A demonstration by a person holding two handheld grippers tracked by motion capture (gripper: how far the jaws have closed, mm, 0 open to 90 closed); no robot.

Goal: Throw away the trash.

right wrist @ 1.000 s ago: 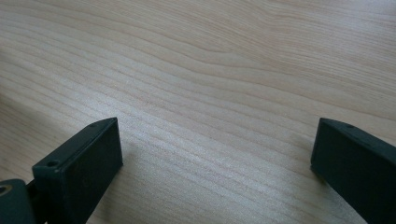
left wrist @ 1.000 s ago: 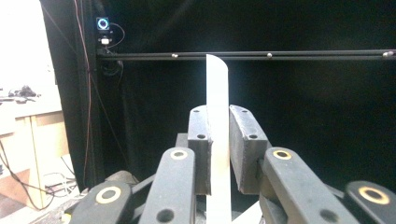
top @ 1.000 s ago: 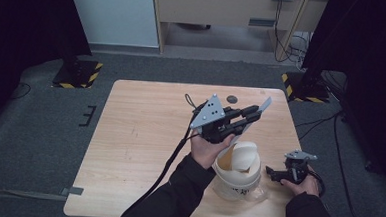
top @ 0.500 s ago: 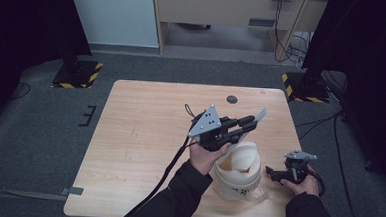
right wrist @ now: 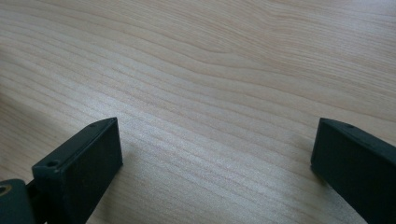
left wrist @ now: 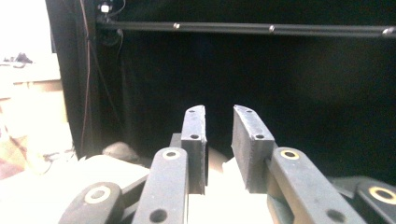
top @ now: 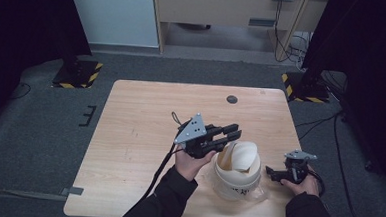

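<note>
A white tub [top: 235,180] with dark print on its side stands on the wooden table [top: 139,136] near the front right. A cream curved piece [top: 242,156] lies inside it, rising above the rim. My left gripper [top: 231,132] hovers just left of and above the tub's rim. Its jaws are a narrow gap apart with nothing between them; in the left gripper view [left wrist: 218,116] they point at a dark backdrop. My right gripper [top: 272,174] rests low beside the tub's right side. It stands wide open over bare wood [right wrist: 212,140].
A small dark round disc [top: 231,99] lies near the table's far edge. Clear plastic [top: 261,194] spreads around the tub's base. A black cable [top: 160,167] trails from the left gripper toward the front edge. Dark stands with striped bases [top: 77,75] flank the table on the floor.
The left gripper came down and toward the tub. The pale strip that stuck out from its jaws earlier is gone from them, and the cream piece now lies in the tub. The right gripper stayed put.
</note>
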